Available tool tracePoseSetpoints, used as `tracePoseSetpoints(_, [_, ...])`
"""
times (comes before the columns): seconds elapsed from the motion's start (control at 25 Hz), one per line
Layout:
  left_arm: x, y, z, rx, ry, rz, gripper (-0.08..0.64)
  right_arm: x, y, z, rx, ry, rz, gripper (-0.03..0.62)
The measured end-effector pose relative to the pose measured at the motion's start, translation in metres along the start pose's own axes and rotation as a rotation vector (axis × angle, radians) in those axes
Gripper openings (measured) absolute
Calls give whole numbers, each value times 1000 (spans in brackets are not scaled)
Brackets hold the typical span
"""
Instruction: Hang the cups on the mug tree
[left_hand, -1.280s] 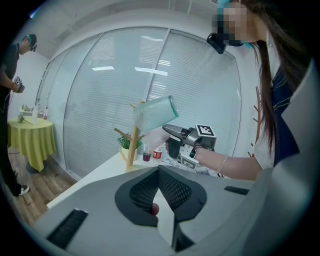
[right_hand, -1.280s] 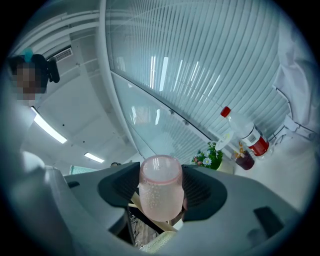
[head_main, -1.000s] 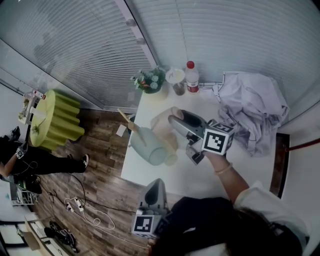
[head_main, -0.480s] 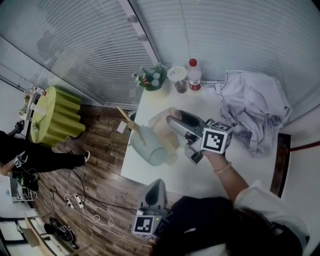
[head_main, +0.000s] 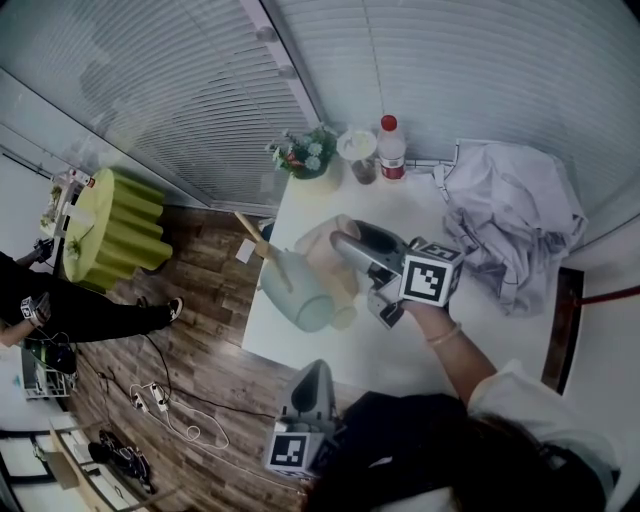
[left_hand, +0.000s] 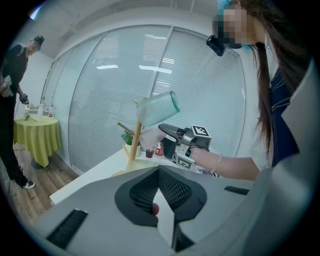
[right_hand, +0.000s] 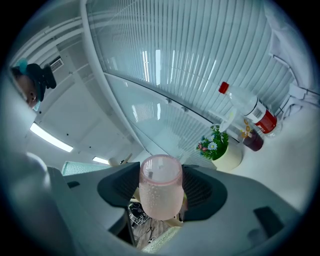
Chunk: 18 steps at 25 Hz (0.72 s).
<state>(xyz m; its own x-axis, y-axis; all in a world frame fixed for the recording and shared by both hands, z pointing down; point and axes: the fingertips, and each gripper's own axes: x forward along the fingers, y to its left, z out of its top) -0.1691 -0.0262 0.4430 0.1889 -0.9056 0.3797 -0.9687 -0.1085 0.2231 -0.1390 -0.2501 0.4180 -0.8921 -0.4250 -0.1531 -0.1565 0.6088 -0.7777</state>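
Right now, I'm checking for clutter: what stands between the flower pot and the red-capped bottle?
A small glass of dark liquid stands between the flower pot and the bottle, clearest in the head view.

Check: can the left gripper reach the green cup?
Probably yes: the left gripper, jaws together and empty, faces the green cup with nothing between; the right gripper crowds one side.

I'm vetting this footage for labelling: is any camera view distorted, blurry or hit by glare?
Head view: heavy fisheye, the window blinds bow into curves. Left gripper view: ceiling lights glare as bright streaks on the window glass. Right gripper view: the pink cup in the right gripper is sharp, and the corners are vignetted black.
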Motion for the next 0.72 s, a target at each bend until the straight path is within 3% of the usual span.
tracePoseSetpoints(0.72, [0, 0, -3, -3, 11, 5, 0, 3, 0, 1, 42, -26, 15, 272])
